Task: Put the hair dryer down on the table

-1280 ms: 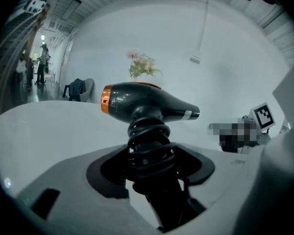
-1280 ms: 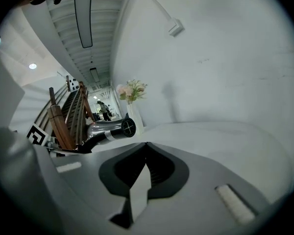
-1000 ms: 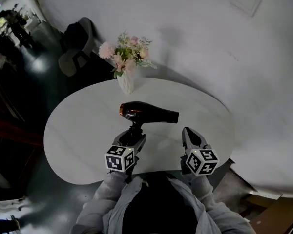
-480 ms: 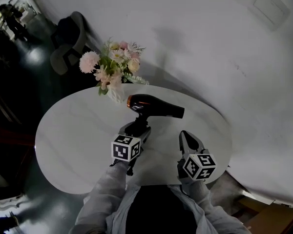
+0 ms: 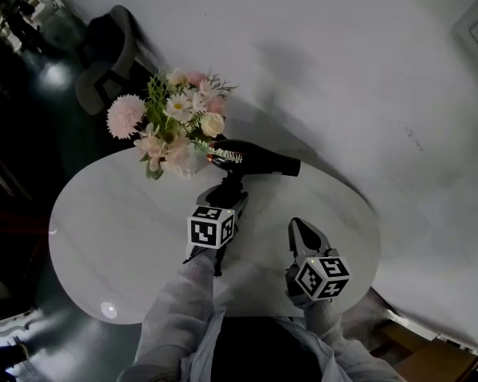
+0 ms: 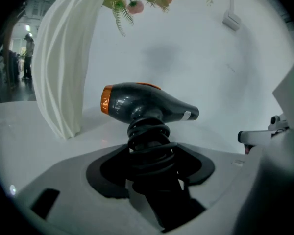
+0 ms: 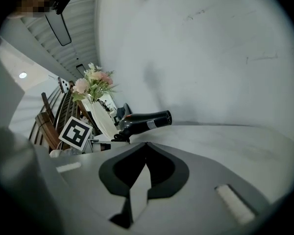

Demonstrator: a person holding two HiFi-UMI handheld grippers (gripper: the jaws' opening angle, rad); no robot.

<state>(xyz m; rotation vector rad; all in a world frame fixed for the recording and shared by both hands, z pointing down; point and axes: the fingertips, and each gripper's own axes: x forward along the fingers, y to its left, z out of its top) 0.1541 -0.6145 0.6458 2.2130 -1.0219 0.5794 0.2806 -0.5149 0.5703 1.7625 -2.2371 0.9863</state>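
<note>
A black hair dryer [image 5: 251, 160] with an orange rear ring is held upright above the white table [image 5: 103, 237], nozzle pointing right. My left gripper [image 5: 225, 200] is shut on its cord-wrapped handle [image 6: 149, 146], seen close in the left gripper view below the dryer body [image 6: 142, 103]. My right gripper [image 5: 301, 231] hovers over the table's right part, its jaws shut and empty. In the right gripper view the hair dryer [image 7: 144, 121] shows ahead to the left, beside the left gripper's marker cube [image 7: 75, 132].
A white ribbed vase [image 6: 61, 67] with pink and cream flowers [image 5: 171, 122] stands at the table's back, just left of the dryer. A white wall [image 5: 342, 78] runs behind the table. A dark chair [image 5: 103, 58] stands at the far left on a dark floor.
The left gripper has carried the hair dryer further back and slightly right, close beside the flowers. The right gripper stayed roughly in place. The head view has shifted.
</note>
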